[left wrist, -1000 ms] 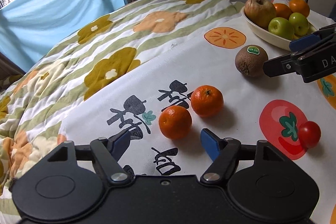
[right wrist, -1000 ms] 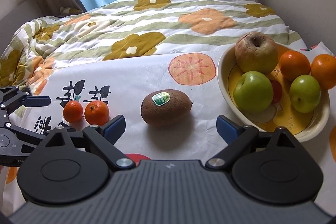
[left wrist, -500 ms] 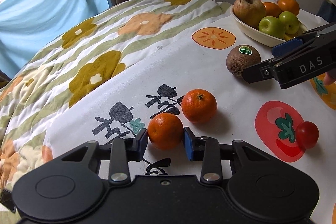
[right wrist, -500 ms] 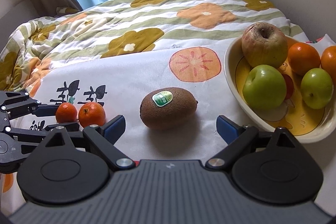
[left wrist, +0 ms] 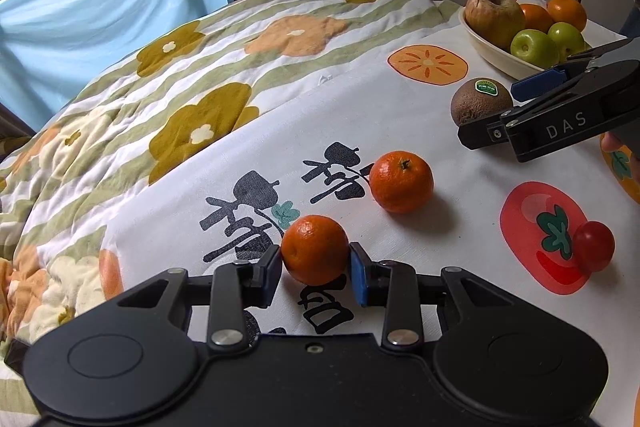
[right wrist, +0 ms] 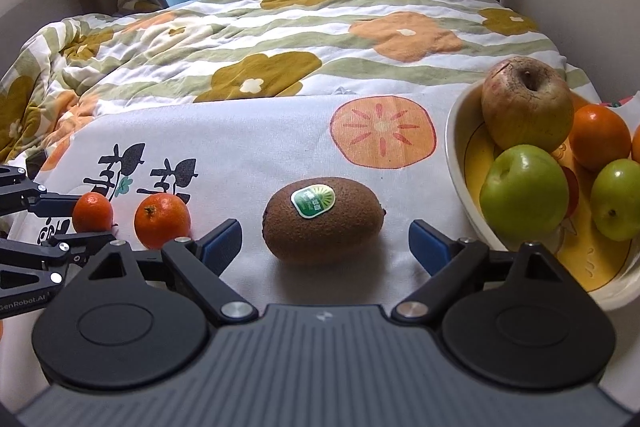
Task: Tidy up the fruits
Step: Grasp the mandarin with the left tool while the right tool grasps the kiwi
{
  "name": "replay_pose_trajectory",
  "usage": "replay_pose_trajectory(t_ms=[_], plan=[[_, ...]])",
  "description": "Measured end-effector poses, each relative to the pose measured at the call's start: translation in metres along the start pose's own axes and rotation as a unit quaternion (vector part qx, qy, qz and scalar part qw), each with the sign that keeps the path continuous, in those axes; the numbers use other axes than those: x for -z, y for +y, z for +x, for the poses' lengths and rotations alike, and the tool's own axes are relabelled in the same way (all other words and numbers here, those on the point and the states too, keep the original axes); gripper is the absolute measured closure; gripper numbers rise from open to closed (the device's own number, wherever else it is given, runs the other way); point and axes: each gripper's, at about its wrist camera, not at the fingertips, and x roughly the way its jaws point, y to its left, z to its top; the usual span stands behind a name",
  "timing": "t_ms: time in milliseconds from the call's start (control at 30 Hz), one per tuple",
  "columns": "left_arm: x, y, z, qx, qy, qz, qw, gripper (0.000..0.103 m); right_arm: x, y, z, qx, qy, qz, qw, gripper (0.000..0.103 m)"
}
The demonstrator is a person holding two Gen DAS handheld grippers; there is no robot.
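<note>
White printed cloth (left wrist: 400, 115) covers the bed; low in the left wrist frame, the left gripper (left wrist: 314, 270) clamps a mandarin (left wrist: 314, 249), while the right gripper (right wrist: 325, 241) stands spread around the kiwi (right wrist: 322, 219).

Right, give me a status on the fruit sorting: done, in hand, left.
Done: the bowl already holds apples and oranges. In hand: the left gripper is shut on the near mandarin; the right gripper is open, its jaws either side of the kiwi without touching. Left on the cloth: the second mandarin and the small red fruit.
</note>
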Motion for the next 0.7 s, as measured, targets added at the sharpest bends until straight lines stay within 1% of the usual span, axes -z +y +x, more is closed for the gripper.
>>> replay_pose_trajectory(t_ms=[167, 233, 267, 300, 367, 533, 700], plan=[[0.001, -0.001, -0.001, -0.007, 0.002, -0.007, 1.0000, 0.064, -0.001, 0.000, 0.002, -0.004, -0.007, -0.019, 1.000, 0.001], [0.002, -0.001, -0.002, -0.010, 0.002, -0.009, 0.9999, 0.064, -0.001, 0.000, 0.004, -0.012, -0.006, -0.023, 1.000, 0.007], [0.002, -0.001, -0.003, -0.011, 0.003, -0.011, 0.9999, 0.064, -0.002, 0.000, 0.004, -0.015, -0.004, -0.027, 1.000, 0.015], [0.003, -0.001, -0.003, -0.013, 0.003, -0.013, 0.9998, 0.064, -0.002, 0.001, 0.005, -0.013, -0.005, -0.032, 0.999, 0.020], [0.005, 0.000, -0.005, -0.020, 0.005, -0.017, 0.9996, 0.064, -0.003, 0.001, 0.003, -0.018, -0.008, -0.040, 0.999, 0.023], [0.009, 0.002, -0.012, -0.037, 0.008, -0.030, 0.9988, 0.064, 0.000, 0.003, -0.008, -0.030, -0.010, -0.043, 0.999, 0.024], [0.013, 0.003, -0.030, -0.056, 0.003, -0.051, 0.9971, 0.064, 0.003, 0.005, -0.025, -0.038, -0.018, -0.050, 0.998, 0.024]])
